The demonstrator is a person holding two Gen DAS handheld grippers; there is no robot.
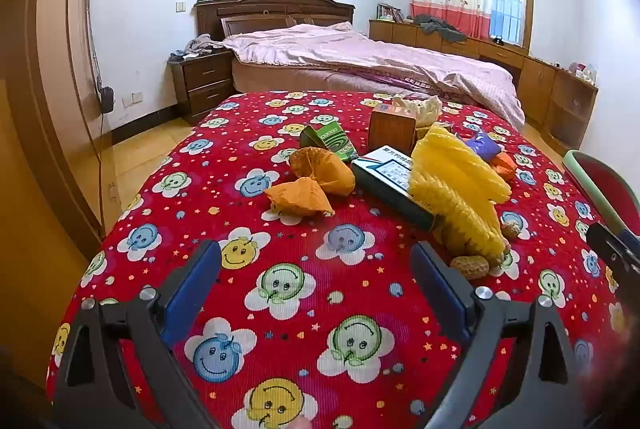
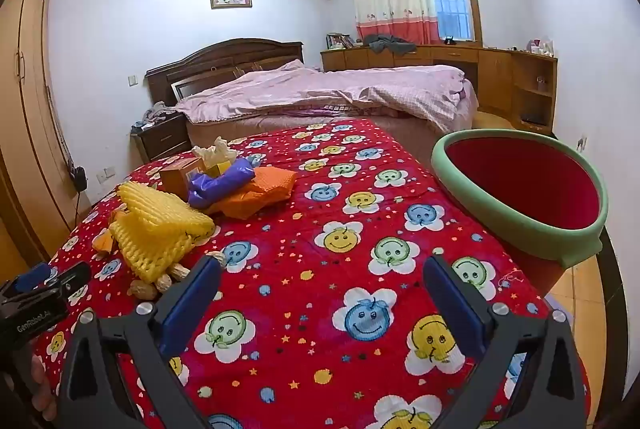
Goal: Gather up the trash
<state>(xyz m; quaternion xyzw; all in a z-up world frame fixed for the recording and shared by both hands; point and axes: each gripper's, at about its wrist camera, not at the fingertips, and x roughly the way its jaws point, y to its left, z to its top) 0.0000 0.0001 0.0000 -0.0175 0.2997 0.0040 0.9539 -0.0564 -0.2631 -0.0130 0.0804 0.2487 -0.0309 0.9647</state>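
Trash lies in a loose heap on the red smiley-print cloth (image 1: 280, 309), and every place below is given from the yellow foam net (image 1: 456, 189) in the middle of that heap. Nearest the cameras, the left gripper (image 1: 316, 269) hovers over bare cloth on the near side of the net, its blue pads spread as wide as they go, with nothing between them. The right gripper (image 2: 322, 287) hangs to the near right of the net, equally wide and equally empty. Peanut shells (image 1: 470, 267) sit at the net's near foot, touching it. A dark flat carton (image 1: 386, 185) lies just left of the net and partly under it, with two crumpled orange wrappers (image 1: 316, 181) further left. A green packet (image 1: 332, 141) lies behind those wrappers. Behind the net stand a small brown box (image 1: 392, 131) and some pale crumpled paper (image 1: 418, 107); a purple wrapper (image 2: 222, 183) and an orange foam piece (image 2: 264, 195) lie to its far right. Well to the right of the net, at the cloth's edge, stands the bin with the green rim (image 2: 516, 217), its red inside showing nothing.

Nothing looks collected yet, so the work seems to be at its first pick. The next move calls for one gripper to advance onto a piece, probably the net or the shells as the closest, close on it, and carry it across to the bin
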